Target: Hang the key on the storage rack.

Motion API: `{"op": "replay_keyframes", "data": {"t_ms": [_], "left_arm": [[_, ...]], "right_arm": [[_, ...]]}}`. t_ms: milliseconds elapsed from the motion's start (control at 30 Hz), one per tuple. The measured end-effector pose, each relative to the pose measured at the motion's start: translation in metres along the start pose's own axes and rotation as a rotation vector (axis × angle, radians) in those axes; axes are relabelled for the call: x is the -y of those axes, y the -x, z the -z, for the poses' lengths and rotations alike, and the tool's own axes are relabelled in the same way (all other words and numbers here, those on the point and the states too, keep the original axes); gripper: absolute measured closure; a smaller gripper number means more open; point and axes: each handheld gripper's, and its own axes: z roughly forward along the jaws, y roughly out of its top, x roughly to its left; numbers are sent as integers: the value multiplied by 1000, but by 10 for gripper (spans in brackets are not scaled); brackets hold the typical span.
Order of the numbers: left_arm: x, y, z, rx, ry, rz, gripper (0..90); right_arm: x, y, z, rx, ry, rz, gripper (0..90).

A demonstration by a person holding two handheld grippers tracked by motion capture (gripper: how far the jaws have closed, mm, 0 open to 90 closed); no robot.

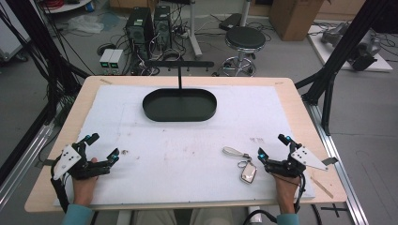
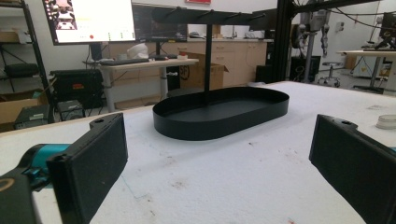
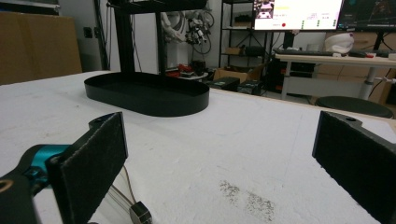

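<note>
While the black oval tray with its upright hook stand sits at the far middle of the white mat, nothing hangs on the stand and the tray appears bare. A key fob on a ring with a pale strap lies flat on the mat, well nearer the person than the tray and off to its right. Just right of the fob, the right gripper rests low with its jaws spread wide and nothing between them. Nearer than the tray and off to its left, the left gripper also has its jaws wide apart and empty. Judgement: work has not begun; pickup, carry and placement at the tray all remain.
</note>
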Motion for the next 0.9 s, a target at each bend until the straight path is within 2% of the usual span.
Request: {"op": "replay_keyframes", "data": {"t_ms": [167,367,633,700,767,800,867,900], "left_arm": [[0,0,0,2,2,-5,48],[0,0,0,2,3,-4,48],[0,0,0,1,4,-3,48],[0,0,0,2,3,-4,48],[0,0,0,1,4,-3,48],[0,0,0,1,4,-3,48],[0,0,0,0,3,-3,48],[0,0,0,1,3,-3,48]], "right_arm": [[0,0,0,7,-5,-7,24],[0,0,0,11,-1,15,25],[-1,0,-1,6,-13,8,25],[-1,1,-1,-7,-11,-6,28],[-4,2,-3,-24,-32,-6,29],[-11,3,-6,-55,-56,2,34],[-14,3,-6,-64,-61,6,46],[-24,4,-9,-102,-83,15,46]]}}
